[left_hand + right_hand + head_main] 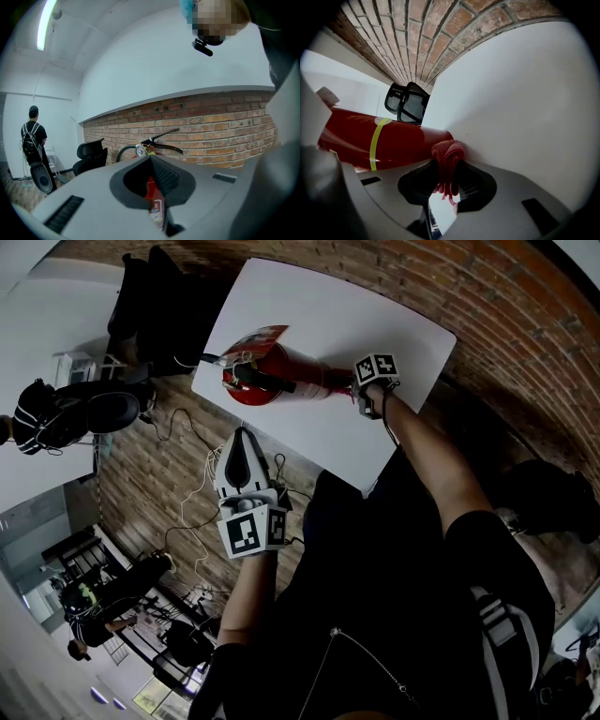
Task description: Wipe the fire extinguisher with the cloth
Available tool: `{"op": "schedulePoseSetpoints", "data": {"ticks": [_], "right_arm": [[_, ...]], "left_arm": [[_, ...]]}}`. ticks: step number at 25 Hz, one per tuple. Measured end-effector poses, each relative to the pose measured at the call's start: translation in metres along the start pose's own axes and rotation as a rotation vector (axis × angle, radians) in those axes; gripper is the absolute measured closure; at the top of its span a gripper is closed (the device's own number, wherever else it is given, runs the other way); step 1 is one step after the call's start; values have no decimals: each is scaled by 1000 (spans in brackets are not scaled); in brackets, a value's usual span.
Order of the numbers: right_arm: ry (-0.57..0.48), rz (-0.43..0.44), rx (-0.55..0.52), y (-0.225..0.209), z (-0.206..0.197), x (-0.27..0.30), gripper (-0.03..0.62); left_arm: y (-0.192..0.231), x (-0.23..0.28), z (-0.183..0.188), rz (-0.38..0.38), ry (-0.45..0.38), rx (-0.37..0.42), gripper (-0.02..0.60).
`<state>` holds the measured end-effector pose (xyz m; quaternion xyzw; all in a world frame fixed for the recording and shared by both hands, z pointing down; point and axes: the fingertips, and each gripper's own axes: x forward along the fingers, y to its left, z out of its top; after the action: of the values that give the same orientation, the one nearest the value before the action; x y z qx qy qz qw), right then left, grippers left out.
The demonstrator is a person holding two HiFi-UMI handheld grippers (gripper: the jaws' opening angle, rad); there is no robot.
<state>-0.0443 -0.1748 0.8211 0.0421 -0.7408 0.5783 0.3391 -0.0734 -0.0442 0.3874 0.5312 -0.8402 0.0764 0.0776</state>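
Head view: white table point(375, 306) with a red fire extinguisher point(291, 381) on it, valve head and black lever toward the table's left side, body running toward the right gripper point(351, 386). That gripper reaches in over the table's near-right edge, marker cube on top, its tip at the extinguisher's lower end. Right gripper view: jaws pinched on a bunched red cloth point(448, 157). The cloth's fold sticks out past the jaw tips and presses on the cylinder's bottom end, right where the cylinder meets the table. Loose threads of the cloth hang back into the recess between the jaws. Yellow band point(377, 138) runs round the cylinder further up. Black office chair point(407, 104) beyond the table edge. Off the table: left gripper point(242, 442) held over the wood floor point(150, 493), just beside the table's near edge, tip pointing at the extinguisher but apart from it. Left gripper view: jaws drawn together with nothing gripped (only a thin slit remains, a strip of red cylinder and its label showing through). Over the jaws the extinguisher stands upright: pressure gauge point(140, 151), black lever handles, black hose point(123, 152) curving down at left. Brick wall point(211, 126) behind it. Person with a backpack point(33, 136) stands far left, back turned, well apart from the table. Cables point(192, 442) lie on the floor
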Motion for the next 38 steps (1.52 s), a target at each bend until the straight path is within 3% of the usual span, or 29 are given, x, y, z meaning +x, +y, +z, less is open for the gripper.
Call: {"op": "schedulePoseSetpoints", "data": {"ticks": [9, 31, 38], "right_arm": [[39, 26, -16, 16, -1, -1, 490], [-32, 195, -35, 88, 12, -54, 490], [-33, 197, -42, 102, 10, -64, 490]], "left_arm": [[3, -4, -4, 11, 0, -33, 572], [-13, 8, 0, -29, -22, -15, 571], [-15, 7, 1, -24, -24, -16, 571]]}}
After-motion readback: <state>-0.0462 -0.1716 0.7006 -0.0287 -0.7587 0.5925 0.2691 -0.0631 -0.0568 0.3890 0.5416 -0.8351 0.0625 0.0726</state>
